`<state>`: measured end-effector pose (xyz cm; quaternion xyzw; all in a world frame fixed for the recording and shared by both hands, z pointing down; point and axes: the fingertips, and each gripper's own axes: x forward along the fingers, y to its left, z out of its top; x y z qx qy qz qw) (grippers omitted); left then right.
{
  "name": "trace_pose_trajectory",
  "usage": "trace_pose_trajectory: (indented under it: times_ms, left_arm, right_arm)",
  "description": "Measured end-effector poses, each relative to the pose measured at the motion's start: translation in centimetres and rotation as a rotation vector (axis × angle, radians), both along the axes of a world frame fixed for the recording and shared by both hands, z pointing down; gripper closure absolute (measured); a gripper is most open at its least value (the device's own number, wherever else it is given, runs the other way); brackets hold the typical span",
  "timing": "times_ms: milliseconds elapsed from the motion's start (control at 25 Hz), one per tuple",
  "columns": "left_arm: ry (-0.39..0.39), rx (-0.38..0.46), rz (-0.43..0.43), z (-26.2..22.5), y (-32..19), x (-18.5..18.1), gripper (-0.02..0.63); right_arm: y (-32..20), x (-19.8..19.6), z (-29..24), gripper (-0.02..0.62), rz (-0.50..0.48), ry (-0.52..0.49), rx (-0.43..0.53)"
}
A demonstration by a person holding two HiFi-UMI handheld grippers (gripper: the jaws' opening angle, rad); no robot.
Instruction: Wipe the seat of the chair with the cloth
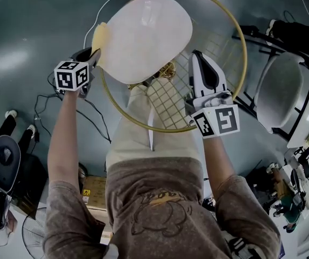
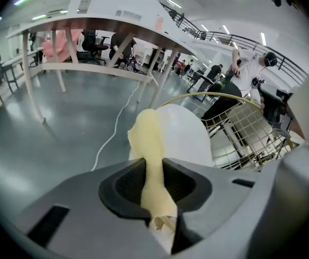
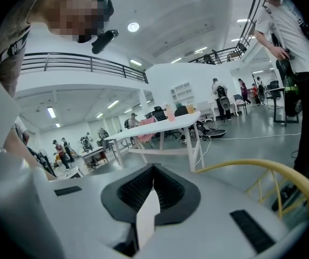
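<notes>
Left gripper (image 1: 94,55) is clamped tight on the yellow cloth (image 1: 101,38), right at the white seat's (image 1: 146,34) left edge, so the wipe looks barely begun; next comes a sweep rightward. Right gripper (image 1: 196,55), jaws together and empty, hovers inside the gold hoop frame (image 1: 244,47), which hems the stroke

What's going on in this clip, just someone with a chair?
A person stands over a chair, a gripper in each hand. The left gripper is shut on a pale yellow cloth, held at the left edge of the white seat. The right gripper is shut and empty, above the chair's gold wire frame. Whether any of the seat has been wiped can't be told.
</notes>
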<state>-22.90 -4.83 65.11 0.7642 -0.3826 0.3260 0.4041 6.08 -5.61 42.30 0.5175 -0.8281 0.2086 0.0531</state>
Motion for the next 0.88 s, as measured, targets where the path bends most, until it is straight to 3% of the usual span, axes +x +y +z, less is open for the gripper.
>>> trace_pose_trajectory:
  times_ms: [160,320,680,880]
  left_arm:
    - [-0.054,-0.031,-0.018,0.1,-0.6,-4.5,0.514]
    - [-0.081,-0.058,-0.011,0.3,-0.5,-6.5,0.514]
    - [-0.028,-0.153,0.096,2.5,2.6,-2.5,0.514]
    - [-0.018,-0.177,0.068,2.7,3.0,-1.8,0.514]
  right_arm:
    - [0.2,0.0,-0.1,0.572,0.003,0.004,0.0]
    - [0.6,-0.6,-0.2,0.572,-0.001,0.005,-0.005]
    - [0.6,-1.2,0.0,0.572,0.007,0.003,-0.018]
    - [0.6,-1.4,0.1,0.572,0.004,0.0,-0.021]
